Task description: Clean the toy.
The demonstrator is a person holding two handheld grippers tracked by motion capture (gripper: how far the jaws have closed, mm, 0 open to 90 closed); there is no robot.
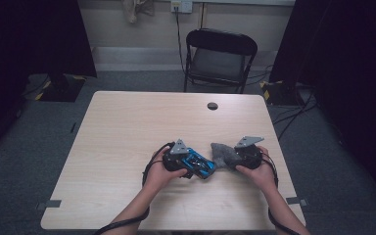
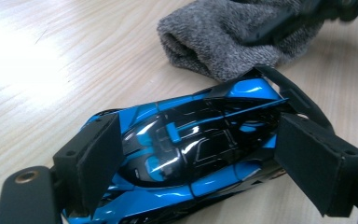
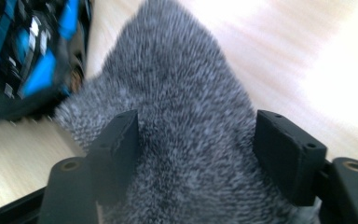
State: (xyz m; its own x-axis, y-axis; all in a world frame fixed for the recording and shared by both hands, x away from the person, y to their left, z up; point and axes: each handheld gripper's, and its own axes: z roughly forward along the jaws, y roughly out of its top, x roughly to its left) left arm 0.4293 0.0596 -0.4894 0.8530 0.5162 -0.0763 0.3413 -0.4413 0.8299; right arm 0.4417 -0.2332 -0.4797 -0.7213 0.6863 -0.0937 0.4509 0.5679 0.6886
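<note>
Your left gripper (image 2: 186,154) has the blue and black toy car (image 2: 191,149) between its two black pads. The pads sit snug on the car's sides, so the car is held. The car lies low on the desk (image 1: 127,132), near the front edge, with its nose pointing toward the grey cloth (image 2: 214,37).

Your right gripper (image 3: 196,149) is just beside it. Its jaws stand wide, with the fluffy grey cloth bunched up between them. The cloth touches the left pad, but there is a gap at the right pad, so it is not squeezed. The cloth lies on the desk, touching the front of the car.

From above, your two hands are close together. A black folding chair (image 1: 220,54) stands behind the desk.
</note>
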